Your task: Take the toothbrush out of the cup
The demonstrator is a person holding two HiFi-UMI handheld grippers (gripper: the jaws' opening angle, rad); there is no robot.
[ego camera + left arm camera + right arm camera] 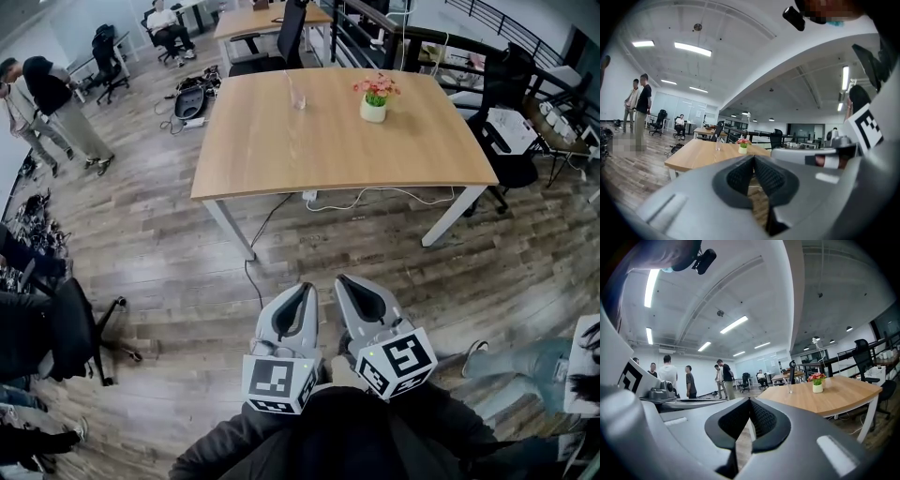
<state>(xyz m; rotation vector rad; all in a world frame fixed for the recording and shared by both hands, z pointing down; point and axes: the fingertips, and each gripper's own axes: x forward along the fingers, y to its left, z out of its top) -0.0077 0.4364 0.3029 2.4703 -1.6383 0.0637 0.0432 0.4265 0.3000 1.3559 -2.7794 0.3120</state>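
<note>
**A:** Entry one: where is the cup (298,97) standing?

**B:** It is standing upright on the table (281,169), near the far edge and about midway along it. A flower pot (373,105) is sitting to its right, apart from it and also towards the far edge.

**A:** Entry two: the toothbrush?

**B:** A thin pale stem (293,86) is slanting out of the cup's top towards the far edge. I am reading that as the toothbrush, though it is showing too small to be sure. If so, the rim is propping it up and leaving its upper end free to be gripped.

**A:** Entry three: the left gripper (305,287)?

**B:** Its jaws are meeting pad to pad with nothing between them. It is hanging low over the wooden floor (169,253), close to the person's body and well apart from the table's near edge.

**A:** Entry four: the right gripper (342,279)?

**B:** Its jaws are also pressed together and carrying nothing. It is sitting just beside the left one, and both are pointing towards the table.

**A:** Why are they being held that way?

**B:** I am judging that the task is only starting. The cup is far out of reach, so there is no cause yet for either claw to be standing wide. Holding them side by side and aimed ahead is lining both up for the approach.

**A:** What is needed next?

**B:** Probably closing the gap to the near edge, then opening one claw above the stem.
</note>
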